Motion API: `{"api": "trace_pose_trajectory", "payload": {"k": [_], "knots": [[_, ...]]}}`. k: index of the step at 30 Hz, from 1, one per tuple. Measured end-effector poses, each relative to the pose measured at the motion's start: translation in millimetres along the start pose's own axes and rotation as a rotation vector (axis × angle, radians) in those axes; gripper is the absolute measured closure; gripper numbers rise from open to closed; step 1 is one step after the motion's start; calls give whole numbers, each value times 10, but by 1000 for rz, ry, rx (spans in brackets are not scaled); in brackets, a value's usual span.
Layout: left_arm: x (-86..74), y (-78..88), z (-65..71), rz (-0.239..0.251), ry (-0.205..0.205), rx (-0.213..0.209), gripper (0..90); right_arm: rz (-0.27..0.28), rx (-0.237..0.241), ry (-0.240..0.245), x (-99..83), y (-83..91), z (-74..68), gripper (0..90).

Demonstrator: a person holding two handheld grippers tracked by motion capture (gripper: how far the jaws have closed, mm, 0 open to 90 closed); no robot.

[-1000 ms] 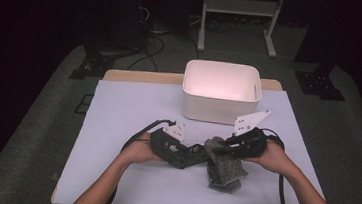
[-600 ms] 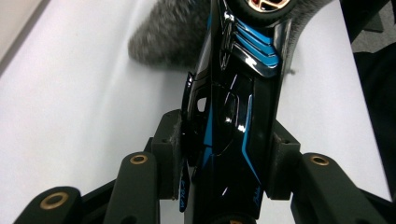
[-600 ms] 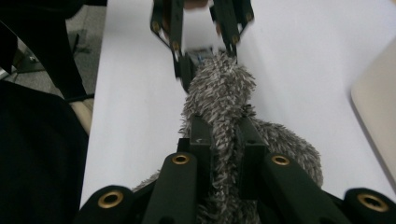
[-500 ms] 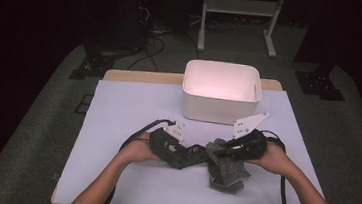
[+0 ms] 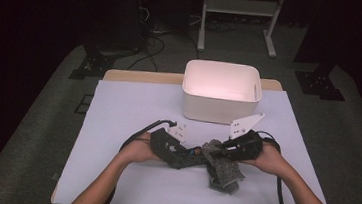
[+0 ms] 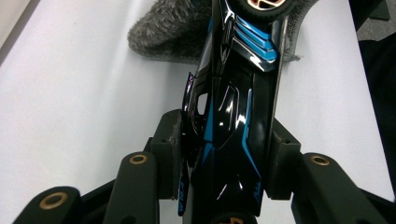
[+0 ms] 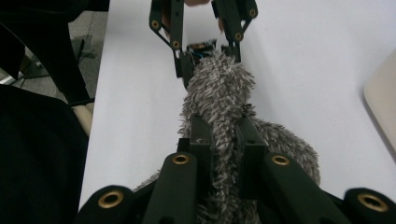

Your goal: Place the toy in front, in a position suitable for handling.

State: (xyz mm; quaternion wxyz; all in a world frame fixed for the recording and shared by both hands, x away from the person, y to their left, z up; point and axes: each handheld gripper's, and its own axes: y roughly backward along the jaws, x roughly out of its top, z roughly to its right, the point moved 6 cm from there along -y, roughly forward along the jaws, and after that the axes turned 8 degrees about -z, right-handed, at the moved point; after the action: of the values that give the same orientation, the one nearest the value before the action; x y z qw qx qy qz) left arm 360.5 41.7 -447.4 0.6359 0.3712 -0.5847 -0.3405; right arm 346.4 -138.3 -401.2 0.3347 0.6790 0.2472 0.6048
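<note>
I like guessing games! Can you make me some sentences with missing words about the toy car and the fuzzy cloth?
1. The left gripper is shut on a black and ____ toy car.
2. The right gripper pinches a fuzzy ____ cloth.
3. Behind both grippers on the table stands a white ____.
4. The cloth touches the car's ____ end.

Missing words: blue; grey; bin; far
</note>
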Motion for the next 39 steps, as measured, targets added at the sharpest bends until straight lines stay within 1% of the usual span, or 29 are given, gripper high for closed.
{"api": "trace_pose_trajectory", "payload": {"k": [1, 3, 4, 6, 7, 8, 10, 11, 12, 13, 15, 16, 18, 21, 22, 23, 25, 27, 31, 32, 34, 35, 38, 39], "knots": [[9, -6, -1, 0, 0, -1, 568, -4, 3, -5, -22, -4, -1, 800], [27, -22, -10, -7, 3, -7, 569, -21, -10, 1, -54, -8, 10, 800], [37, -28, -19, -12, -3, -10, 569, -28, -16, -8, -63, -1, 10, 800], [59, -60, -23, -12, 2, -14, 571, -14, -17, -2, -41, 10, 18, 800], [66, -76, -22, -17, -3, -16, 572, -9, -15, -6, -23, 4, 11, 800], [74, -91, -19, -20, -9, -15, 572, -12, -13, 4, -13, -13, 13, 800], [78, -110, -23, -24, -7, -13, 572, -25, -9, 5, -18, -63, 17, 800], [74, -115, -29, -21, 0, -14, 572, -27, -7, 0, -37, -78, 29, 800], [61, -119, -38, -21, -1, -11, 574, -29, -5, -13, -69, -89, 42, 800], [43, -124, -45, -32, 3, -9, 578, -40, -6, -25, -115, -109, 57, 801], [26, -114, -49, -14, 13, -13, 581, -60, -1, -40, -206, -175, 69, 800], [21, -112, -49, -14, 10, -12, 580, -45, 1, -52, -245, -208, 76, 800], [20, -110, -45, -15, 9, -5, 580, -24, 11, -71, -260, -204, 95, 801], [10, -88, -35, -9, 4, 1, 587, -29, 4, -65, -262, -209, 89, 800], [-9, -86, -30, -7, -1, 13, 577, -33, 4, -62, -264, -207, 88, 800], [-26, -83, -30, -5, -9, 29, 549, -39, 9, -59, -269, -206, 82, 800], [-73, -80, -26, 7, -5, 45, 497, -42, 13, -63, -274, -207, 67, 800], [-133, -83, -27, 36, 4, 50, 456, -41, 15, -62, -280, -208, 60, 800], [-278, -119, -23, 70, 27, 56, 438, -41, 16, -63, -296, -209, 56, 799], [-307, -131, -17, 87, 40, 53, 433, -43, 17, -63, -299, -209, 56, 799], [-361, -149, -13, 109, 49, 48, 418, -51, 19, -60, -294, -205, 56, 799], [-382, -156, -13, 119, 53, 54, 418, -56, 18, -57, -290, -204, 56, 799], [-409, -185, -6, 152, 68, 43, 426, -57, 11, -55, -279, -188, 65, 799], [-424, -203, -2, 132, 69, 27, 466, -55, 8, -57, -280, -180, 69, 799]]}}
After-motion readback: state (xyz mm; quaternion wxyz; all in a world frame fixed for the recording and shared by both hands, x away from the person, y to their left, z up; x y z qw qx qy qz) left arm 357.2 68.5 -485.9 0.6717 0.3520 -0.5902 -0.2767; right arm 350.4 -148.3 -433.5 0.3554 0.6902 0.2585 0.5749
